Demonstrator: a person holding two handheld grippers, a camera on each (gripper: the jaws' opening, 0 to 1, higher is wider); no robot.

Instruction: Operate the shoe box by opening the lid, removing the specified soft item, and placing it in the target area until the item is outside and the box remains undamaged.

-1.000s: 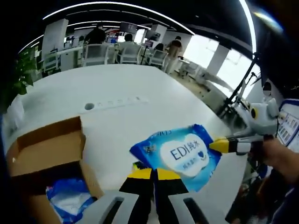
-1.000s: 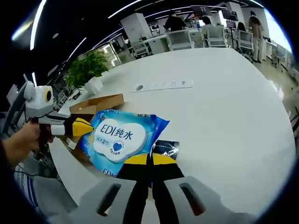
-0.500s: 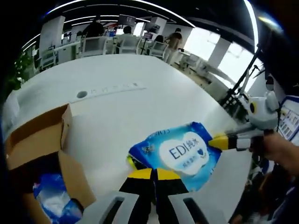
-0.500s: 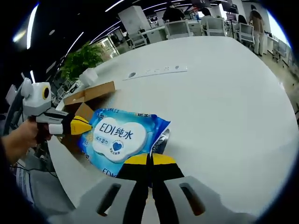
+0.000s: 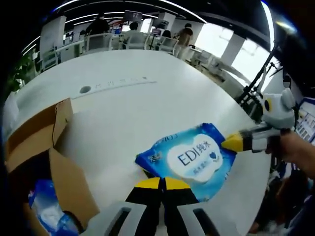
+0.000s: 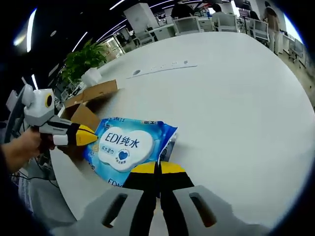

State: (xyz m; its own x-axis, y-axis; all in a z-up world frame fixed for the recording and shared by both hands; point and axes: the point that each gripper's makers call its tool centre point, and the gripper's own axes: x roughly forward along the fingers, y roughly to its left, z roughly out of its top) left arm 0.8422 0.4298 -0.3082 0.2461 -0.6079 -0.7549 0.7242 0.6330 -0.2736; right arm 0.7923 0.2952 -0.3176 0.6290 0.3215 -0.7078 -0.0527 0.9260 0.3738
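Wipes pack held over table by 2 hand-held grippers, box open.
White table (image 5: 147, 108); open cardboard shoe box (image 5: 44, 147) at its edge, another blue pack (image 5: 47, 211) inside. Blue wipes pack (image 5: 189, 160) outside the box, low over the table. Left hand-held gripper (image 5: 161, 183) clamps its near edge, right hand-held gripper (image 6: 157, 168) the opposite edge, jaws closed, both level. Hand (image 5: 300, 155) grips the right handle.

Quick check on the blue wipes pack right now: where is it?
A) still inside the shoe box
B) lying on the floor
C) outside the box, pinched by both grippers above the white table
C: the blue wipes pack is clamped at opposite edges by the left gripper and the right gripper, over the white table, apart from the open shoe box.
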